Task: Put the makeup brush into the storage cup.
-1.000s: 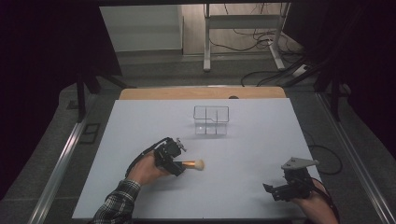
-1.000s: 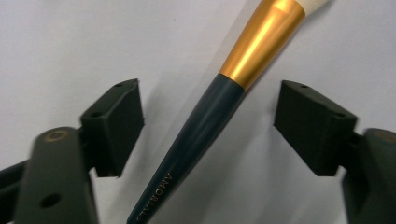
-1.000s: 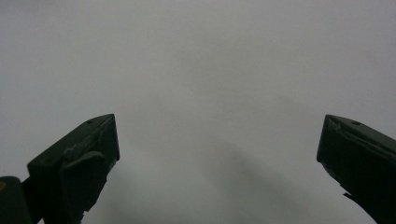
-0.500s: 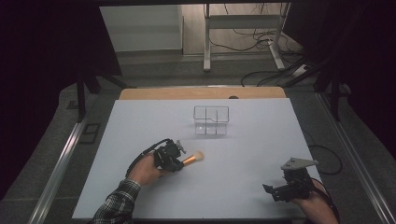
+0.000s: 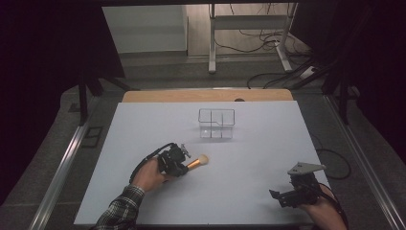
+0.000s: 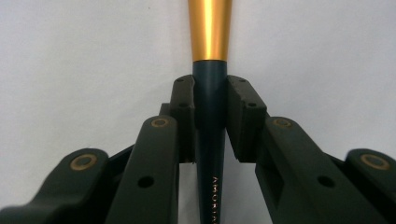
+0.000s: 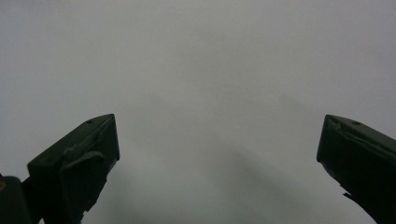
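A makeup brush [image 5: 197,163] with a dark handle, gold ferrule and pale bristles lies left of the table's middle, bristles pointing right. My left gripper [image 5: 180,162] is shut on its handle. In the left gripper view both pads [image 6: 243,106] press the dark handle [image 6: 210,140], and the gold ferrule [image 6: 210,32] runs on ahead over the white surface. My right gripper [image 5: 276,196] rests near the table's front right corner. Its jaws [image 7: 217,140] stand wide open with only bare white surface between them.
A clear plastic organiser with compartments [image 5: 216,123] stands at the table's middle back, beyond the brush. The white table top [image 5: 268,143] ends in a wooden strip [image 5: 206,95] at the far side. Metal rails run along both sides.
My left gripper's jaws have closed on the brush handle. The bristle end has shifted slightly toward the far side. The right gripper has stayed put.
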### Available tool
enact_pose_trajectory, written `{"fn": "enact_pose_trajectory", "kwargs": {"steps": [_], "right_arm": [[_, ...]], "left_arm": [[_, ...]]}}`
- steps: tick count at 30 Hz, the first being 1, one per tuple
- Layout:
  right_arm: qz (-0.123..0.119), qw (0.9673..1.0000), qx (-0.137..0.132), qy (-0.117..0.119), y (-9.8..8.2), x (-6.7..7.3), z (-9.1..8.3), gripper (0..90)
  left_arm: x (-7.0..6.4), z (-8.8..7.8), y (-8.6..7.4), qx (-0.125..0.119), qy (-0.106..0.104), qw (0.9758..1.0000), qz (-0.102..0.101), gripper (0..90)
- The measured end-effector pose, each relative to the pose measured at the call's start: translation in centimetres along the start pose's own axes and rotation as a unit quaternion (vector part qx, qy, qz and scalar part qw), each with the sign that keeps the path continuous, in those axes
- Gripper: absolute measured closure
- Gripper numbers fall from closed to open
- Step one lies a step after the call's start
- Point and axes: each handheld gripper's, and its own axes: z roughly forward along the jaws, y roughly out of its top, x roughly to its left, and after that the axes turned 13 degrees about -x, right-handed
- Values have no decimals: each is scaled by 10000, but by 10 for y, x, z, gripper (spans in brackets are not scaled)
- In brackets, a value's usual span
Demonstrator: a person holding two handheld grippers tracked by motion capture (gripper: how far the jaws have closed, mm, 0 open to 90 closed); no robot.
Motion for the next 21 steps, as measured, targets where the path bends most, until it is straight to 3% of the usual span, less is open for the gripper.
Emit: {"fn": "enact_pose_trajectory", "kwargs": {"steps": [8,21], "right_arm": [[3,10000,-6,4,0,0,0,0],[18,10000,-63,23,1,0,-1,0]], "left_arm": [[0,-7,0,-252,-56,9995,-159,747],[-5,-19,-4,-585,-61,9980,-243,747]]}}
